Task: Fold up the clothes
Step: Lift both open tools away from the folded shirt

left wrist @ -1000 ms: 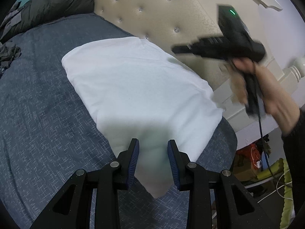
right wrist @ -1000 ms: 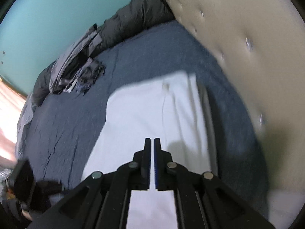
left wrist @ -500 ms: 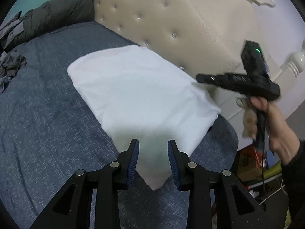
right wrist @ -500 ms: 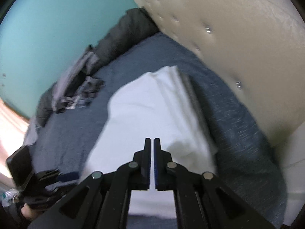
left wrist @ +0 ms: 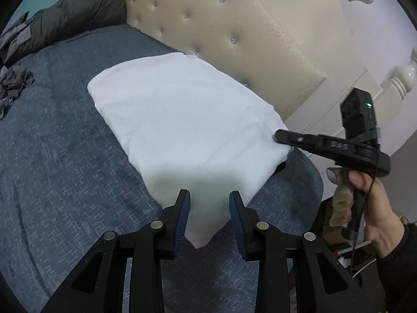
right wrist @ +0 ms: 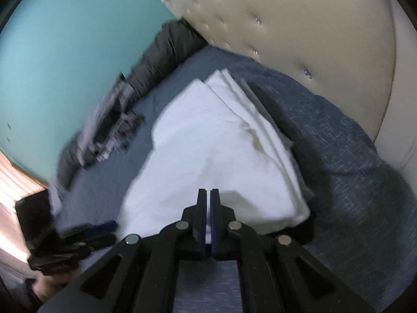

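A folded white garment (left wrist: 187,127) lies flat on the blue bedspread (left wrist: 57,161) near the headboard. It also shows in the right wrist view (right wrist: 216,154), with stacked layers along its right edge. My left gripper (left wrist: 209,198) is open, its blue pads on either side of the garment's near corner, holding nothing. My right gripper (right wrist: 207,195) is shut and empty, just above the garment's near edge. In the left wrist view the right gripper (left wrist: 281,137) has its tip at the garment's right corner.
A tufted beige headboard (left wrist: 234,26) runs behind the garment. A dark grey duvet (left wrist: 78,13) and crumpled grey clothes (left wrist: 13,83) lie at the far side of the bed. The bed's corner (left wrist: 310,182) drops off to a cluttered floor on the right.
The right gripper has come down from the air to the garment's right corner, still shut. The left gripper has stayed open over the near corner.
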`<state>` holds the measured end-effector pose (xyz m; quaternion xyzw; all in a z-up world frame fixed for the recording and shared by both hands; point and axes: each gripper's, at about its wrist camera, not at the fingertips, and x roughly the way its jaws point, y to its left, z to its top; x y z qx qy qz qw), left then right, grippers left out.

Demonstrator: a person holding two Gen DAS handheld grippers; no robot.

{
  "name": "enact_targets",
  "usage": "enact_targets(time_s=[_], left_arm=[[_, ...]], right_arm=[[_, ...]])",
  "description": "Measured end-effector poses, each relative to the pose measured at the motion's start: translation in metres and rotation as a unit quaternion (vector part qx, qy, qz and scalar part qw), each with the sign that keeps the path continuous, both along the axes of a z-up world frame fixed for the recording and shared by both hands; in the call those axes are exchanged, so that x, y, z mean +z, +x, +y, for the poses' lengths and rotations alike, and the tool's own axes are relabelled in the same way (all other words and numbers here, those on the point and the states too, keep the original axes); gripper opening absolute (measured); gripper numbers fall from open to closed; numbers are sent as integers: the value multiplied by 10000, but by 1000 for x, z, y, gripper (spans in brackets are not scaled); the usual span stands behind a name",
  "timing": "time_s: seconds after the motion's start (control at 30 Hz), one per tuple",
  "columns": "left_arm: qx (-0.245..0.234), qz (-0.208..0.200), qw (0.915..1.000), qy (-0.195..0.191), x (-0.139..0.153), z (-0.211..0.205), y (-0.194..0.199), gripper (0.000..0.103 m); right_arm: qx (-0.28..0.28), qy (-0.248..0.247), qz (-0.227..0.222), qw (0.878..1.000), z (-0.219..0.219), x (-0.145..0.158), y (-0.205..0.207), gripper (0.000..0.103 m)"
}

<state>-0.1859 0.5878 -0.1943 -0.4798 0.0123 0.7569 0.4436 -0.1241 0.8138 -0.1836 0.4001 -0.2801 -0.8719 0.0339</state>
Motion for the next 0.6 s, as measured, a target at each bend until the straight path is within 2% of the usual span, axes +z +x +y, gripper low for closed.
enact_targets(time_s=[0.17, 0.23, 0.33, 0.6], left_arm=[[26, 22, 10000, -35, 0, -1, 4, 34], [40, 5, 10000, -41, 0, -3, 5, 34], [44, -25, 10000, -59, -1, -6, 7, 34], [77, -61, 9999, -116, -3, -16, 9, 34]], right_arm=[[327, 216, 193, 9990, -35, 11, 0, 1], [426, 361, 144, 9983, -49, 7, -1, 1], [346, 397, 71, 9986, -54, -9, 3, 1], [-52, 357, 266, 9990, -42, 3, 22, 1]])
